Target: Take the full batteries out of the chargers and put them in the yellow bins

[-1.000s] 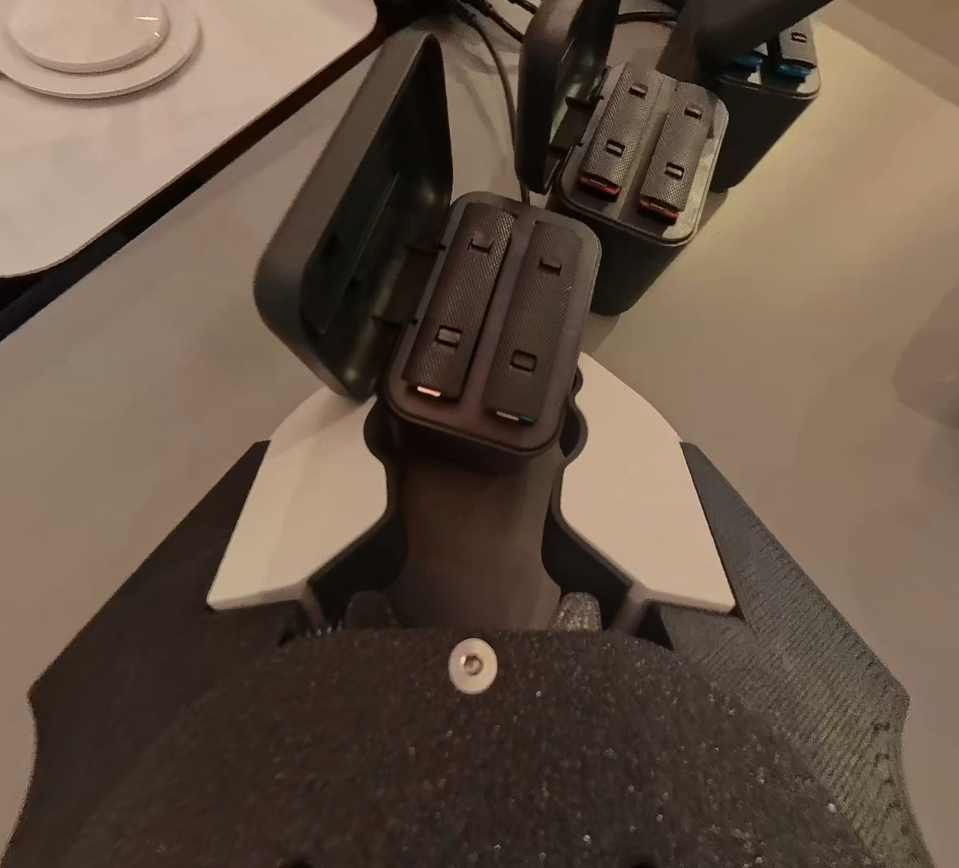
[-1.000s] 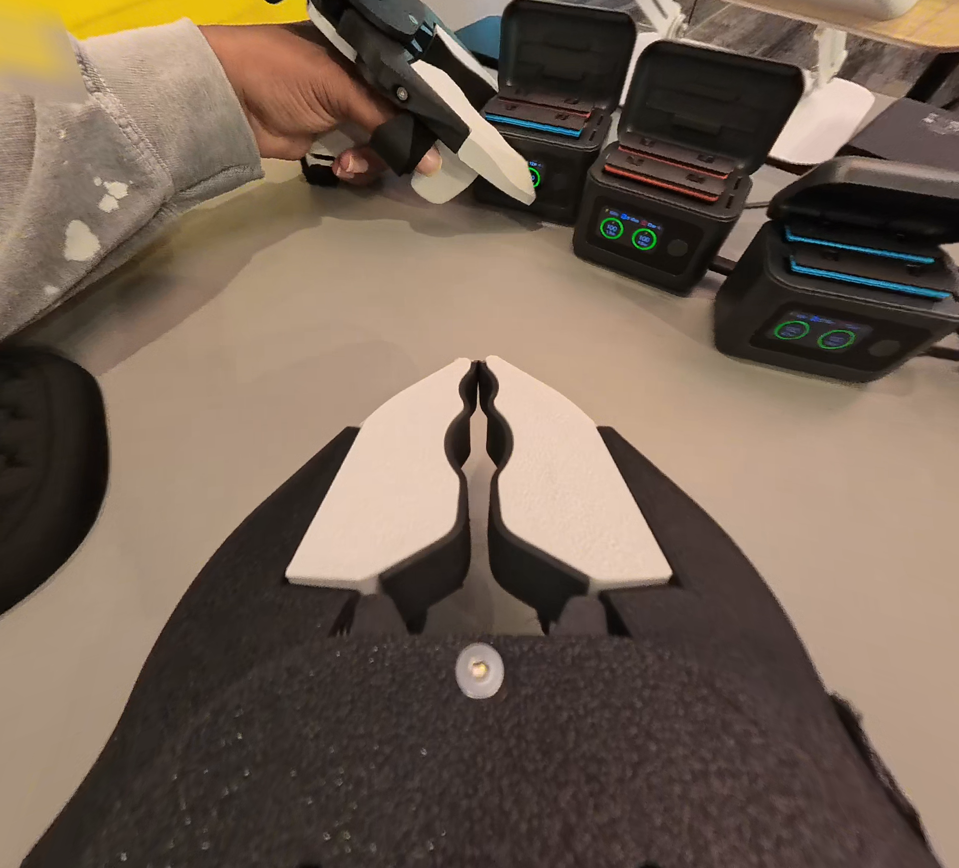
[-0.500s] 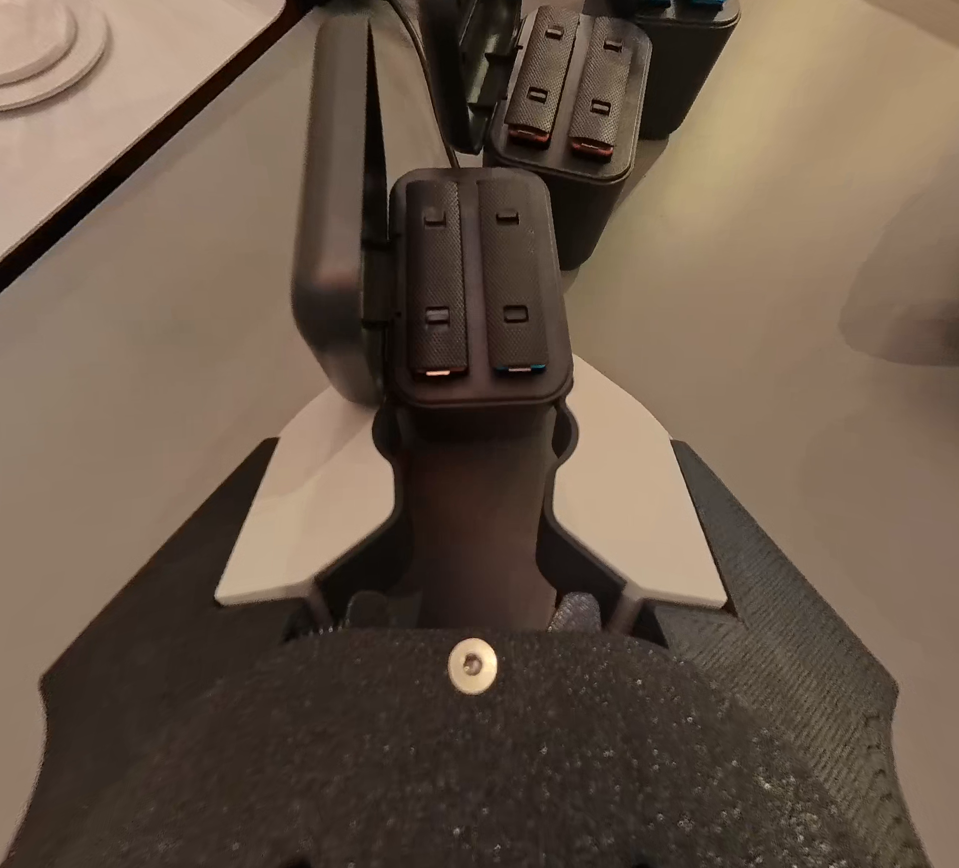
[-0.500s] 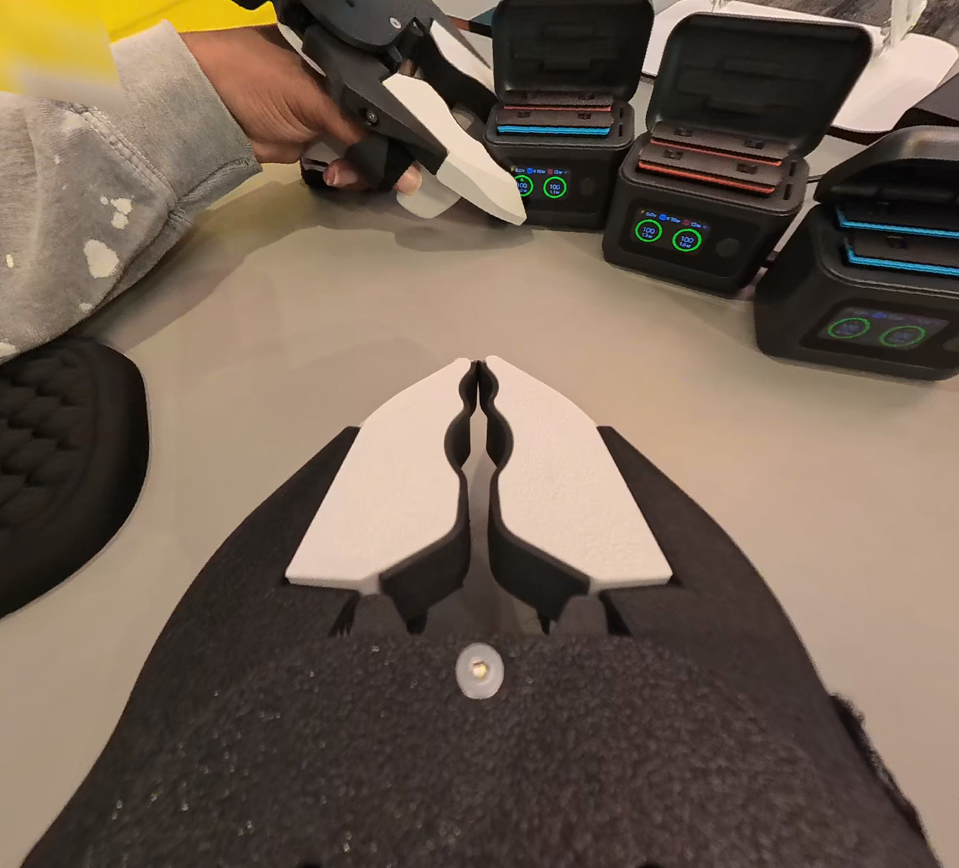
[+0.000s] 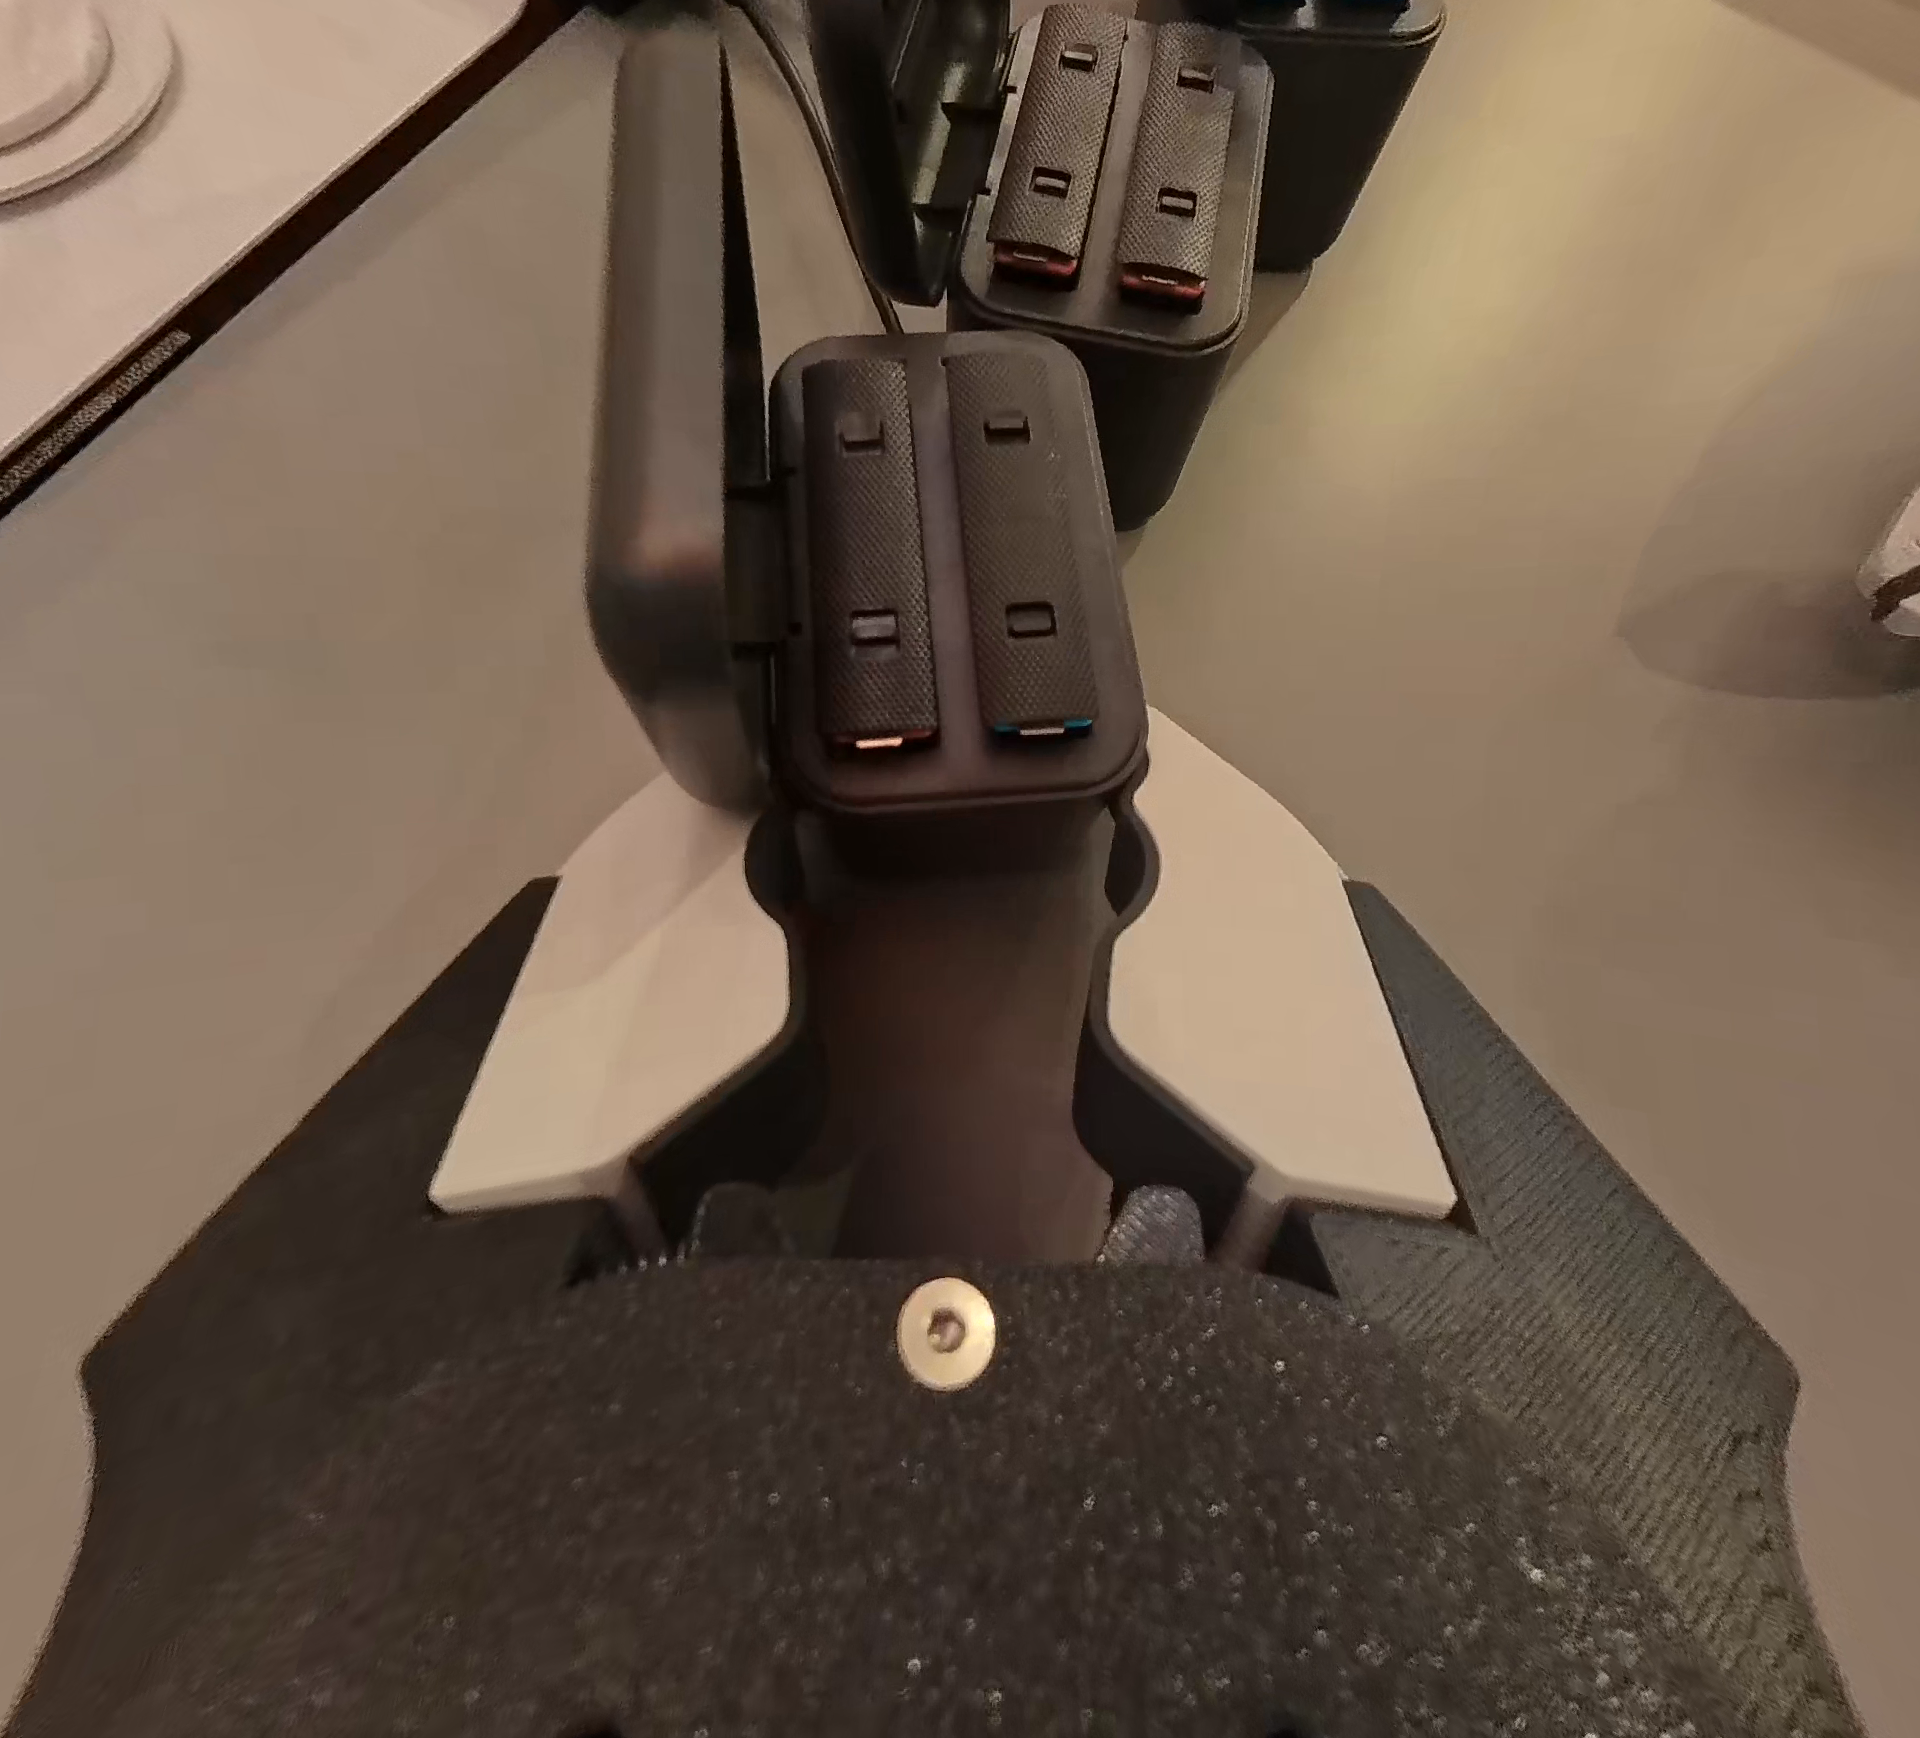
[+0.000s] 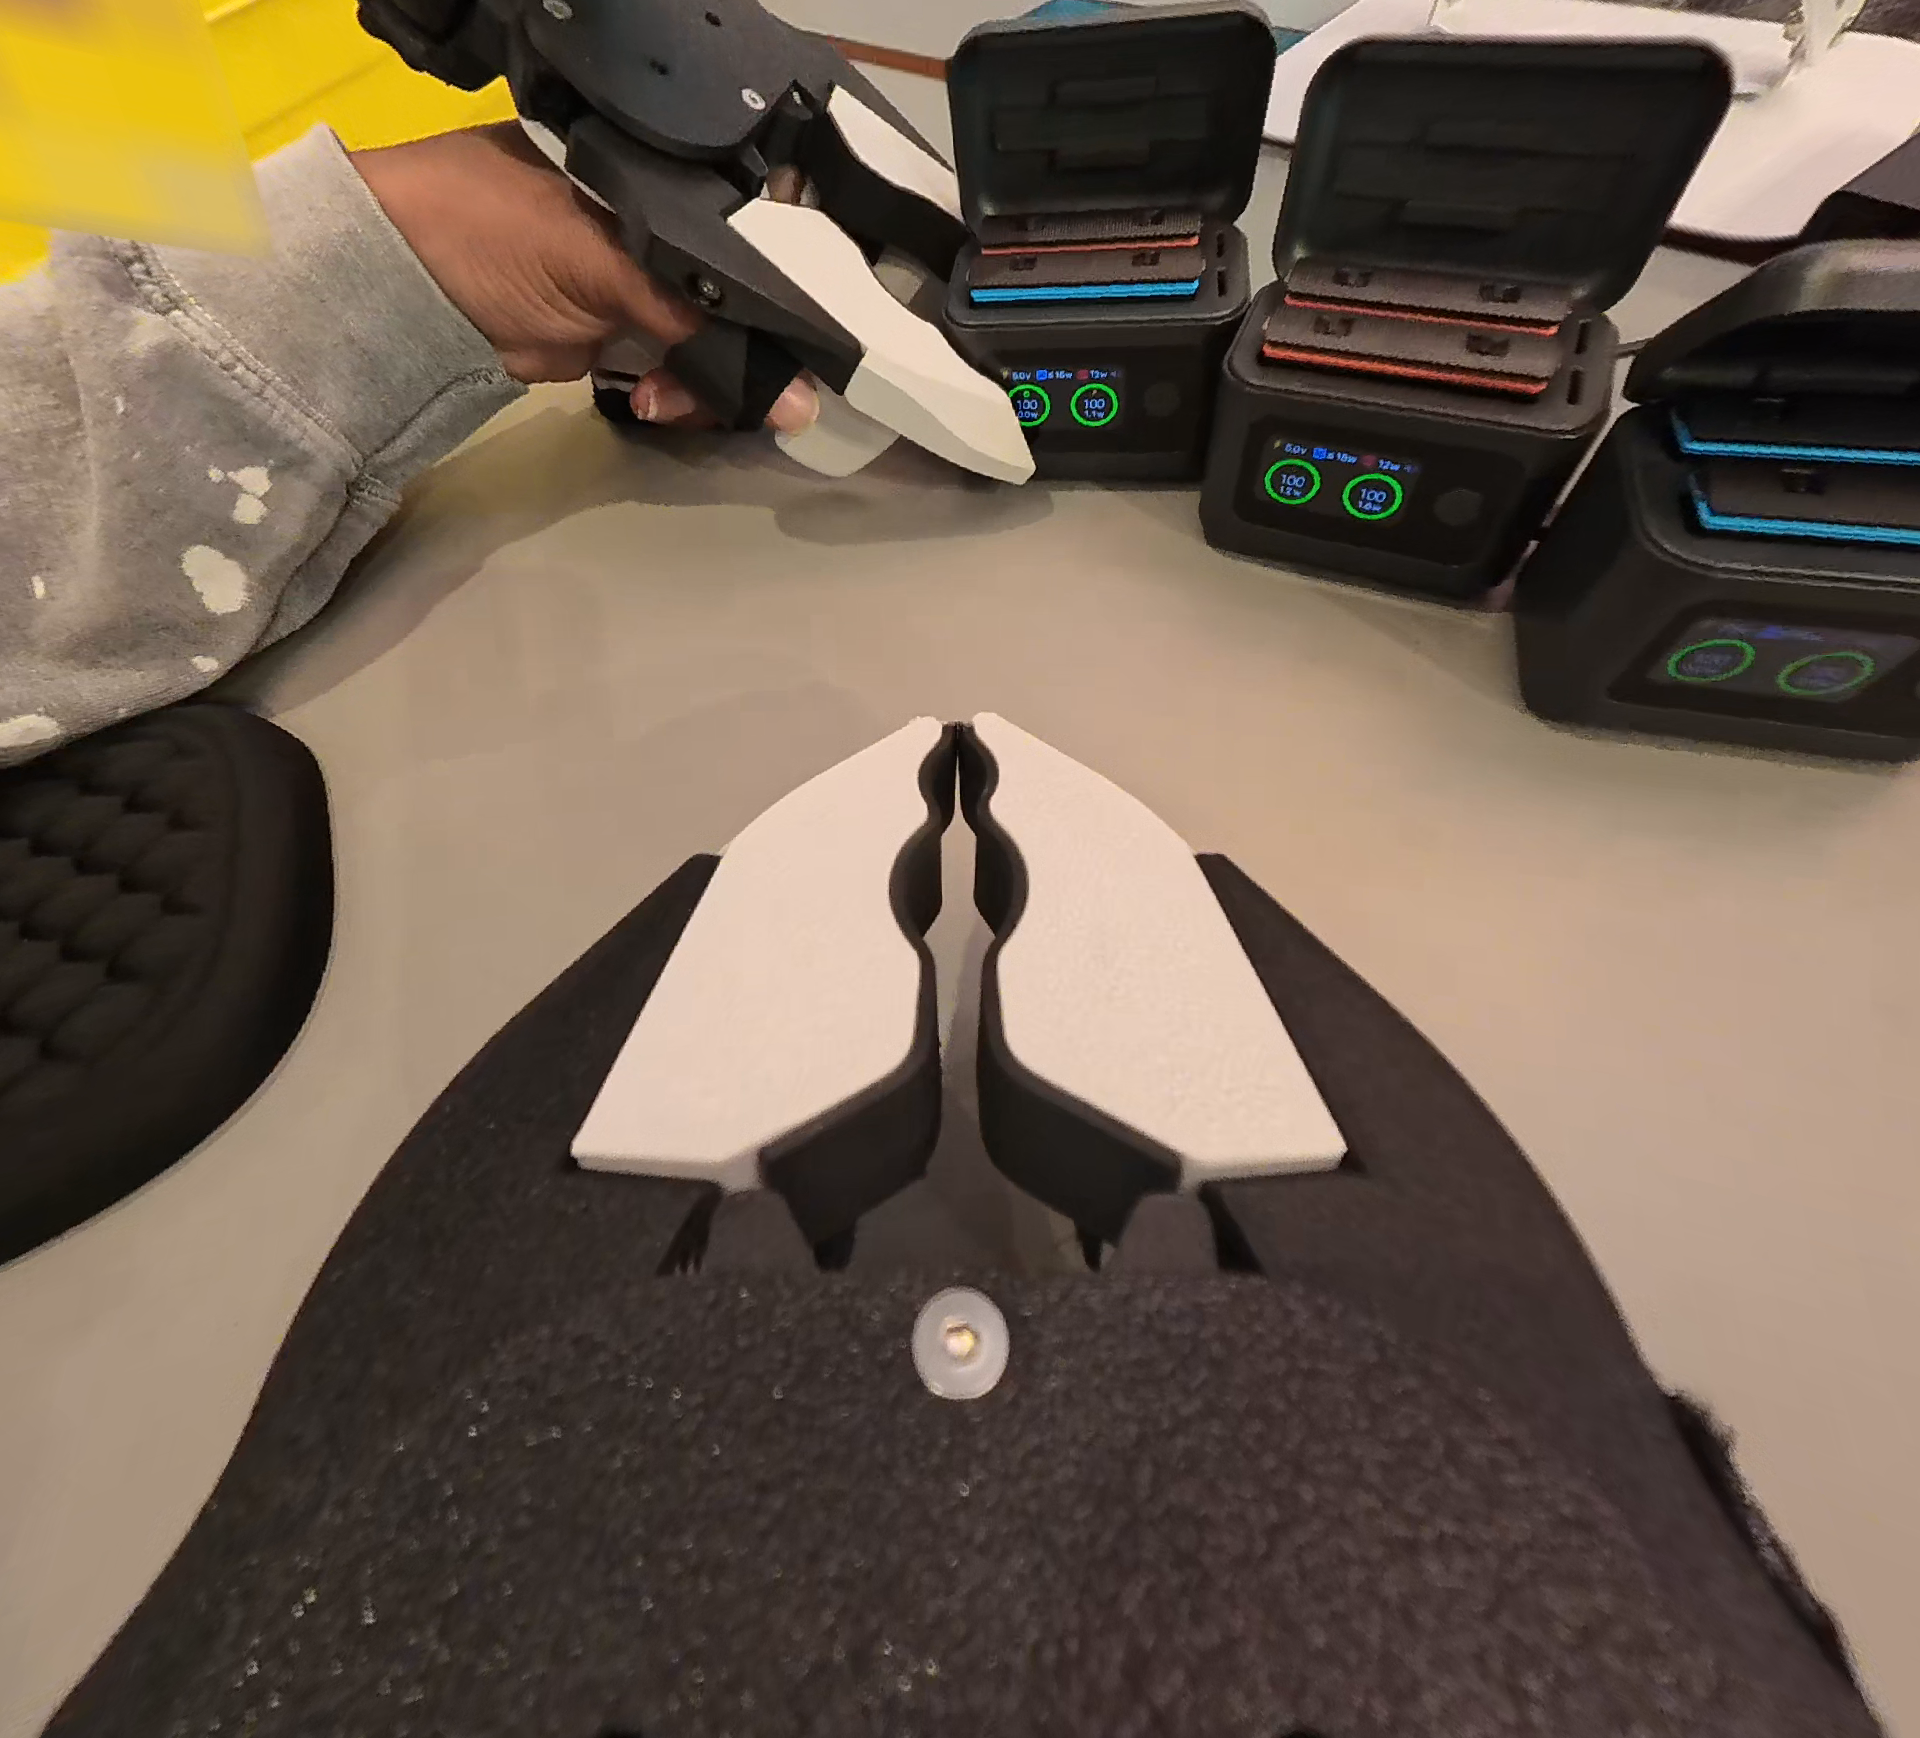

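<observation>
Left gripper (image 5: 951, 815) grips the nearest charger (image 5: 961, 784) by its body, two batteries (image 5: 951, 566) seated inside, lid up. Right gripper (image 6: 957, 732) pinched closed, empty, over the table. Yellow bin (image 6: 312, 26) lies behind. Risk: charger lifts or tips when a battery is pulled

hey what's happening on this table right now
A person is working with two handheld grippers at a row of black battery chargers with their lids up. The left gripper straddles the nearest charger, apparently bracing it; both its batteries are seated. The right gripper is shut and empty above the table.
</observation>
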`<state>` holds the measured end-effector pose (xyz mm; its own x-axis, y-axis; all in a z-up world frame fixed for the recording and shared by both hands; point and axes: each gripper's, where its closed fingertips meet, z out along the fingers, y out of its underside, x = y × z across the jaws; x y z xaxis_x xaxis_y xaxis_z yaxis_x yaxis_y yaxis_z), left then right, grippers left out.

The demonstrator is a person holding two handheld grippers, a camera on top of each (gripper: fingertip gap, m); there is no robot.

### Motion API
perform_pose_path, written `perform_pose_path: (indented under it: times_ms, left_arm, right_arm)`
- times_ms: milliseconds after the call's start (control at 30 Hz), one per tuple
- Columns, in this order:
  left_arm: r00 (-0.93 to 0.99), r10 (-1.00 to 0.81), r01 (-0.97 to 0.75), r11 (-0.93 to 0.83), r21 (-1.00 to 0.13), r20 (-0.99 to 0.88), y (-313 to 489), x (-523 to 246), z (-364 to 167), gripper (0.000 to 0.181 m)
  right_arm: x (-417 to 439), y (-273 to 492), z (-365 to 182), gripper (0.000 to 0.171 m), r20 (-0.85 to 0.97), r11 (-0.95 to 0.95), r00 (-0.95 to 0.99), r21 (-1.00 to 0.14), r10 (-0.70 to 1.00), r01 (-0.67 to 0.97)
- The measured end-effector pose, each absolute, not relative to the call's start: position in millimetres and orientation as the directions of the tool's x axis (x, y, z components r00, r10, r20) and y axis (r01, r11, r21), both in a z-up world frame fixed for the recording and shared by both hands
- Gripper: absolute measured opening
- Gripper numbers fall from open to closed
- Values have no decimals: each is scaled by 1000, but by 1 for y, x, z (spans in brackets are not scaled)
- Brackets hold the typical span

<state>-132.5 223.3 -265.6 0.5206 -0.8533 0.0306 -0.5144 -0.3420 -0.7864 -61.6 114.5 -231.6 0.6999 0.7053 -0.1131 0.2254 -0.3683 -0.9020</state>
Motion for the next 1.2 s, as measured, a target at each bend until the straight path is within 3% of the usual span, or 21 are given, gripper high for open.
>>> perform_pose_path:
  times_ms: [267,467,567,733,967,1200]
  left_arm:
    - [575,-818,-502,-363,-785,11,224,-132,-266,57]
    - [621,-780,-523,-342,-781,-74,229,-136,-267,64]
    - [637,-768,-508,-350,-787,-69,230,-136,-266,57]
    - [645,-763,-495,-371,-786,-46,227,-135,-266,57]
    - [641,-766,-495,-370,-786,-43,218,-128,-265,57]
    - [650,-759,-489,-375,-787,-43,217,-127,-265,57]
  right_arm:
    - [-60,121,-229,1,-109,-355,702,-910,704,215]
    - [-65,146,-225,14,-80,-339,715,-913,695,227]
    - [-77,160,-216,21,-50,-315,717,-918,696,241]
    - [-98,193,-204,47,53,-267,739,-913,672,308]
    - [-114,218,-218,60,61,-324,733,-870,678,372]
    - [-114,217,-218,60,39,-352,719,-853,694,386]
